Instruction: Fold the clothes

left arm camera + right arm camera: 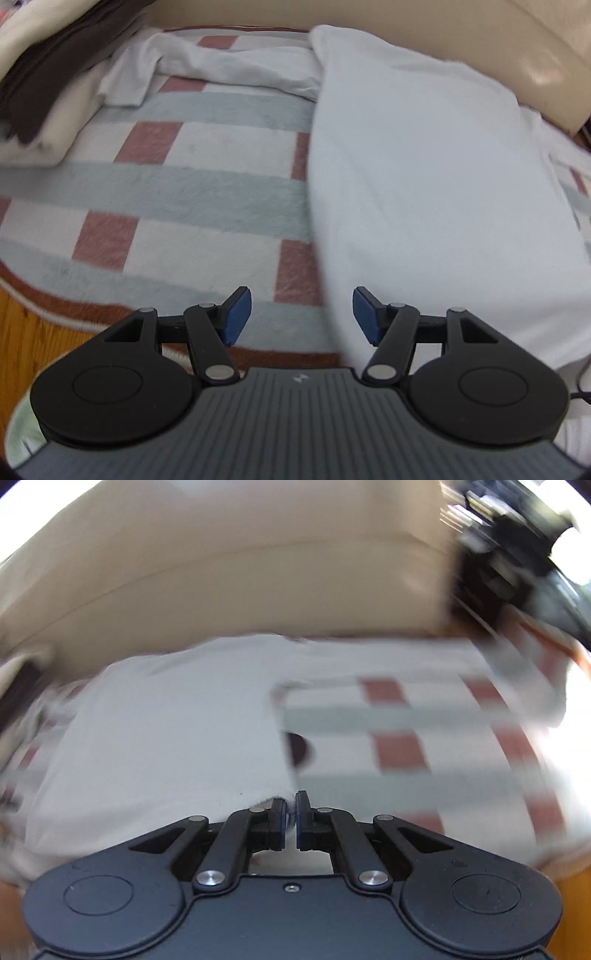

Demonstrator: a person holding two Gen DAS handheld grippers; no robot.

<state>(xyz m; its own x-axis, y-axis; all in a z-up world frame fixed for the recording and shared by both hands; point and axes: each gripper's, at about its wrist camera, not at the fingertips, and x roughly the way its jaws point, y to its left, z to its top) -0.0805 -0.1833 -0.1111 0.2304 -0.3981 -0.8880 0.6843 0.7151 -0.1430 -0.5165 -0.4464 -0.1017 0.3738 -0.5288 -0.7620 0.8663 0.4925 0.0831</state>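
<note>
White cloth is the item under inspection: we find a long-sleeved shirt point(424, 177) spread on a checked blanket point(166, 192), its body running away from us along the right of the left wrist view, one sleeve point(207, 66) stretched leftward across the far end. A stack point(40, 85) of cream and dark brown items sits at the far left, apart from the shirt.

We note the left gripper point(302, 314) hanging above the blanket's near edge, just beside the shirt's left border, jaws wide apart and holding nothing.

We note the right gripper point(290, 819) with jaws drawn together on a pinch of the shirt's hem at its near right corner point(284, 794). That view is heavily smeared, so finer detail is not readable.

Our judgement: a fold of the shirt body is in hand, with the right side gripped. Whether the body is already doubled lengthwise we cannot tell.

The next move, as we assess it, calls for the left gripper to close on the matching near hem, so that both corners travel level and the cloth neither twists nor drags the blanket.
</note>
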